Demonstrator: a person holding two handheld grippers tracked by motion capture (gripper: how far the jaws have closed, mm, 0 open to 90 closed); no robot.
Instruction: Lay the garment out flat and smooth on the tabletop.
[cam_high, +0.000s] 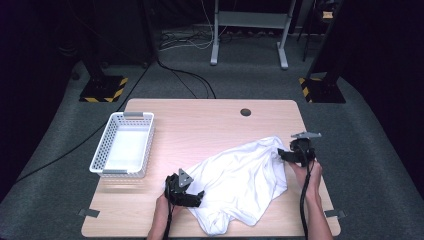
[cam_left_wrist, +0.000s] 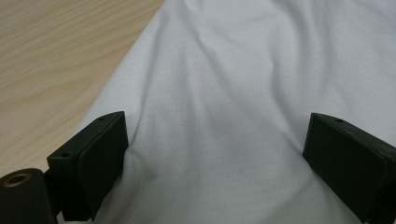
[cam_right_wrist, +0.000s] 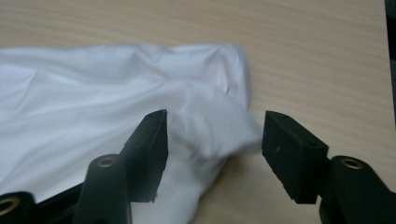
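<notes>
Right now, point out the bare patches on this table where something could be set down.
Bare wood runs along the far edge of the light wooden table, from the white perforated plastic basket past the round cable hole, and between basket and crumpled white cloth. The basket's inside is free too. The near right is crowded by cloth and both claws.

one white cloth (cam_high: 240, 177), one white basket (cam_high: 123, 145)

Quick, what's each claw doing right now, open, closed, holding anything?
Left claw: open, jaws wide apart over the white shirt, not pinching it.
Right claw: open, a shirt fold between its jaws, not gripped.
</notes>
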